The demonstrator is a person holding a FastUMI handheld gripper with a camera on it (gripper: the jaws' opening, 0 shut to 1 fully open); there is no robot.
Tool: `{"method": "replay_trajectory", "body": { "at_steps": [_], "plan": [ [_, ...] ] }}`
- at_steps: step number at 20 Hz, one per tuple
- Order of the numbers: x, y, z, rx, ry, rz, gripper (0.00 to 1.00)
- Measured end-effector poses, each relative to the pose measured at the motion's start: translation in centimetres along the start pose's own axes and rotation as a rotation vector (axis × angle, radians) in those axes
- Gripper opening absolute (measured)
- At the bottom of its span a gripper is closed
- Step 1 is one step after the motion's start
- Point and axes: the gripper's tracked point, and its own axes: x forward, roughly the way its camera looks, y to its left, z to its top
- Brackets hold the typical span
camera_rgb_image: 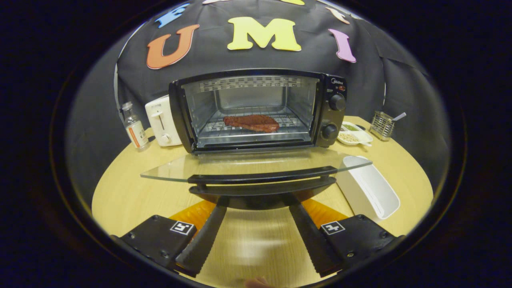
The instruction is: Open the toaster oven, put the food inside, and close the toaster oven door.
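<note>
The black toaster oven [332, 116] stands at the back of the round wooden table, its glass door [256, 164] folded down flat toward me. A reddish-brown piece of meat [252, 122] lies on the wire rack inside the cavity. The door's black handle bar [262, 177] runs across just above and ahead of my fingertips. My gripper [258, 202] is open, its fingers spread wide just under the handle and door edge, with nothing pressed between them.
A white toaster [162, 122] and a small glass bottle [134, 128] stand left of the oven. A divided dish of food [354, 134] and a wire holder [382, 125] sit to its right. A white rectangular tray [370, 188] lies right of the door. An orange mat [196, 214] lies beneath the handle.
</note>
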Motion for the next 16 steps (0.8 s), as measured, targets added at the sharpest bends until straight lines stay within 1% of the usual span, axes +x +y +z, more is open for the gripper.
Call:
{"method": "replay_trajectory", "body": {
  "at_steps": [4,7,12,16],
  "plan": [
    [0.0,-1.3,1.4,0.005,-0.023,-0.024,1.0],
    [-0.2,-1.4,3.3,0.017,-0.051,-0.016,1.0],
    [0.2,-1.8,7.1,0.034,-0.103,-0.028,1.0],
    [0.2,-2.0,11.8,0.007,-0.18,-0.04,1.0]
  ]
}}
